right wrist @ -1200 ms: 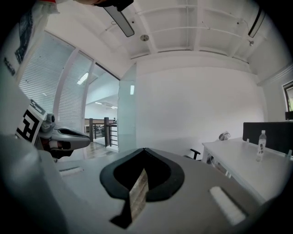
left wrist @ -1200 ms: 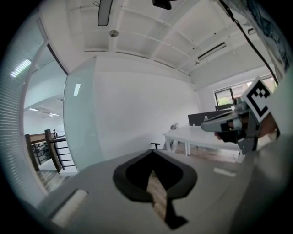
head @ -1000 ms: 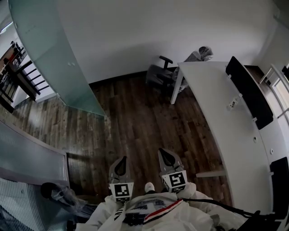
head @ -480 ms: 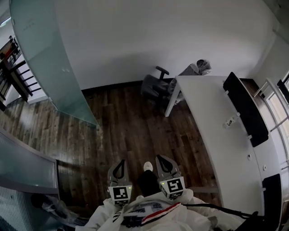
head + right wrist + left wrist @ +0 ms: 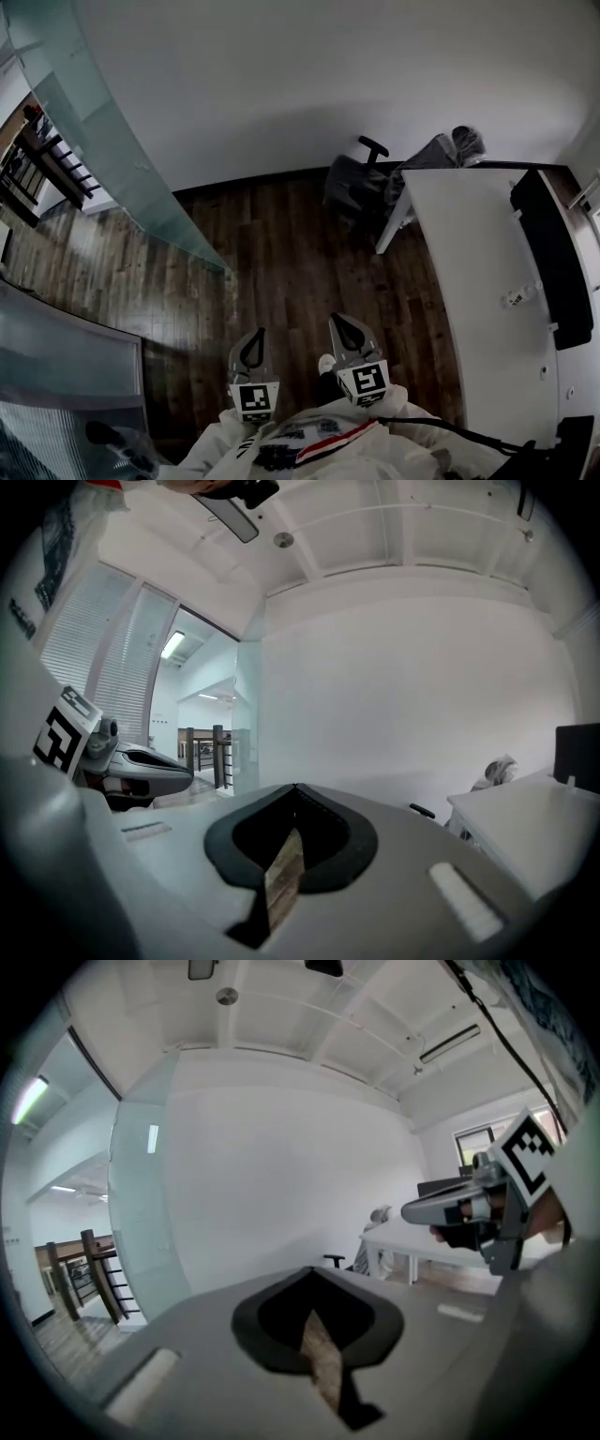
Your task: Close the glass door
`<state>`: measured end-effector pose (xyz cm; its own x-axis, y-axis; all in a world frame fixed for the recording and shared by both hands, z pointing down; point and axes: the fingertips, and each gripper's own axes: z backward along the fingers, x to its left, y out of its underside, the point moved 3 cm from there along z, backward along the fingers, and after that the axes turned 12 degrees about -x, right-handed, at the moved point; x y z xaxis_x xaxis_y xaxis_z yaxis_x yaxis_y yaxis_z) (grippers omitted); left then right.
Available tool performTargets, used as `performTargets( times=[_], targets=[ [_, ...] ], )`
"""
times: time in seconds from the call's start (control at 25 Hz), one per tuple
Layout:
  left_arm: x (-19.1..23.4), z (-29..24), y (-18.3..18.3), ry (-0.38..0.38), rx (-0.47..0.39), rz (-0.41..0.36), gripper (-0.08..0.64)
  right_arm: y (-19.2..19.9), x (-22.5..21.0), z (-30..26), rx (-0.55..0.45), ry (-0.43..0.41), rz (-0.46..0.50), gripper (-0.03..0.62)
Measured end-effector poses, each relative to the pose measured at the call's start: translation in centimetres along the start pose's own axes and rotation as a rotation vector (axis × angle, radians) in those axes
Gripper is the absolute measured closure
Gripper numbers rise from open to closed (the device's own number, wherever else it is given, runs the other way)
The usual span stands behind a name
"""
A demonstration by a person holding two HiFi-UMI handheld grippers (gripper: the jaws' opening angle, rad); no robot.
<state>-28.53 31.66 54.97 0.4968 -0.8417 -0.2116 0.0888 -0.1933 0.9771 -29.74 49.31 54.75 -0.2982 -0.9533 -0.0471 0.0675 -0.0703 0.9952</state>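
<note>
Head view: the glass door (image 5: pixel 117 164), a frosted pane, stands open at the upper left, angled out from the white wall (image 5: pixel 300 84) over the dark wooden floor (image 5: pixel 281 253), its free edge ending well ahead and to the left of both grippers. A railing (image 5: pixel 52 164) shows beyond it. The left gripper (image 5: pixel 253 337) and right gripper (image 5: pixel 341 326) are held side by side, close to the person's white sleeves (image 5: pixel 309 448), pointing forward over bare floor and touching nothing. A white desk (image 5: pixel 469 272) bearing a black screen (image 5: pixel 553 253) runs down the right side, with an office chair (image 5: pixel 361 183) at its far end. Left gripper view: the jaws are pressed together at their tips, with only a narrow slit of floor visible between them and no object in them; the door rises at the left, well apart from the jaws, and the right gripper appears at the right edge. Right gripper view: the jaws are likewise clenched on nothing; the door's edge stands far ahead at centre-left, and the left gripper lies at the left.
</note>
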Motion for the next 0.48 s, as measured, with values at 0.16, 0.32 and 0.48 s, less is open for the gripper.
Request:
performTargets(
  times=[0.16, 0.32, 0.48],
  targets=[
    [-0.6, -5.5, -0.7, 0.016, -0.002, 0.032, 0.558, -0.4, -4.6, -3.8, -0.012, 0.002, -0.021, 0.587],
    [-0.7, -10.2, -1.4, 0.011, -0.023, -0.003, 0.558, -1.0, -7.5, -7.3, -0.039, -0.034, -0.034, 0.588],
    [0.5, -13.0, -1.2, -0.027, -0.004, 0.012, 0.558, -0.5, -9.0, -10.8, -0.035, -0.063, -0.033, 0.588]
  ],
)
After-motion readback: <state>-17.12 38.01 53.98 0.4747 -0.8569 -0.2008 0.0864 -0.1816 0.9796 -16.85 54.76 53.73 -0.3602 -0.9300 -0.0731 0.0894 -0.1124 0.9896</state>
